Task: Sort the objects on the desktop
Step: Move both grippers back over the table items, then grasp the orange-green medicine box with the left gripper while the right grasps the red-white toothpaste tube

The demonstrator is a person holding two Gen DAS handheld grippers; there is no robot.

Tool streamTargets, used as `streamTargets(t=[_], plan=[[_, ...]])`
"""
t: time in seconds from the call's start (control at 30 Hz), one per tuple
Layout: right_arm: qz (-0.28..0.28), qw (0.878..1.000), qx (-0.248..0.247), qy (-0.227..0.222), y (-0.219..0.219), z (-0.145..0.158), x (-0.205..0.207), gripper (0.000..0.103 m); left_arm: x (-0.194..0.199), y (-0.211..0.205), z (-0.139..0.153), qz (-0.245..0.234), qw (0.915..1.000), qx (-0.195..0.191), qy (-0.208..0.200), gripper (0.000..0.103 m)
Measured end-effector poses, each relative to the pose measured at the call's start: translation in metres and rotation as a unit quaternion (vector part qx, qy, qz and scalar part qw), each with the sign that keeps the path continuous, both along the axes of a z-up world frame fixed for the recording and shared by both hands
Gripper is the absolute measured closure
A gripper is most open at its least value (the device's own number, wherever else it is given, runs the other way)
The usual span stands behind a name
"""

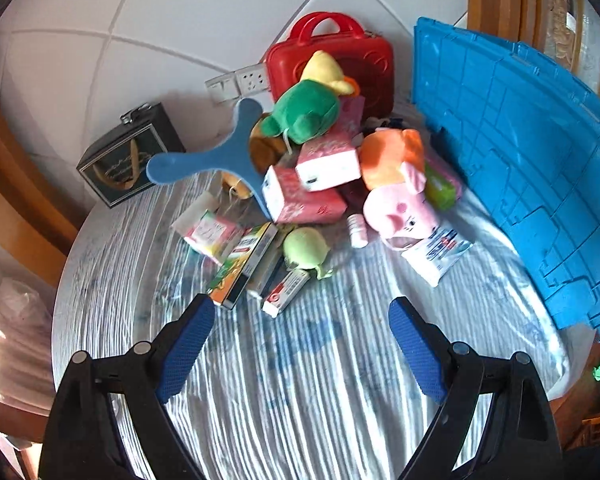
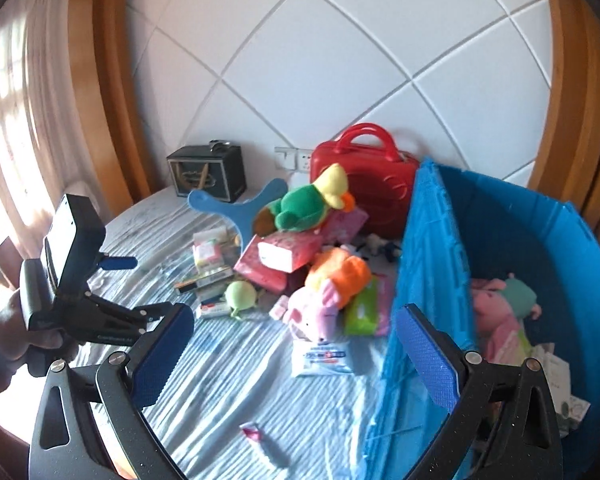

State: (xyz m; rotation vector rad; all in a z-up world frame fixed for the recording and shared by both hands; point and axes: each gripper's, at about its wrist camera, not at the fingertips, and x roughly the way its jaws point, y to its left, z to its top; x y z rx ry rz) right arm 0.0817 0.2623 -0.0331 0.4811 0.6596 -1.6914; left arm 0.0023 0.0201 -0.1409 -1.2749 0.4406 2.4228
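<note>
A heap of objects lies on the striped table (image 1: 300, 380): a green and yellow plush duck (image 1: 306, 108), a pink pig plush (image 1: 400, 208), pink boxes (image 1: 300, 196), a small green plush (image 1: 304, 248), flat cartons (image 1: 244, 268), a blue three-armed toy (image 1: 216, 152) and a white wipes pack (image 1: 436, 252). My left gripper (image 1: 302, 320) is open and empty, just in front of the cartons. My right gripper (image 2: 296, 336) is open and empty, near the pig plush (image 2: 316, 312) and the blue crate (image 2: 428, 280). The left gripper also shows in the right wrist view (image 2: 116, 264).
The blue crate (image 1: 520, 152) stands at the right and holds a pink plush (image 2: 500, 308) and papers. A red case (image 1: 332, 60) and a dark box (image 1: 128, 156) stand by the wall. A small pink wrapper (image 2: 256, 432) lies near the front.
</note>
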Motion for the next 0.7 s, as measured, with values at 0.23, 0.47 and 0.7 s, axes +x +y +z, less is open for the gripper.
streamTargets(t=[0.23,0.47,0.7], plan=[[0.001,0.997,0.08,-0.011,-0.015,-0.113,0.014,0.001,-0.031,-0.043,-0.06,-0.007,0.9977,-0.066,0.012,0.013],[-0.046,0.976,0.206,-0.046,0.0,-0.252,-0.008,0.016,-0.062,-0.057,-0.12,-0.034,0.9933,-0.11,0.01,0.013],[-0.059,0.957,0.283,-0.034,0.006,-0.313,-0.007,0.047,-0.082,-0.062,-0.151,-0.047,0.9919,-0.118,0.003,0.014]])
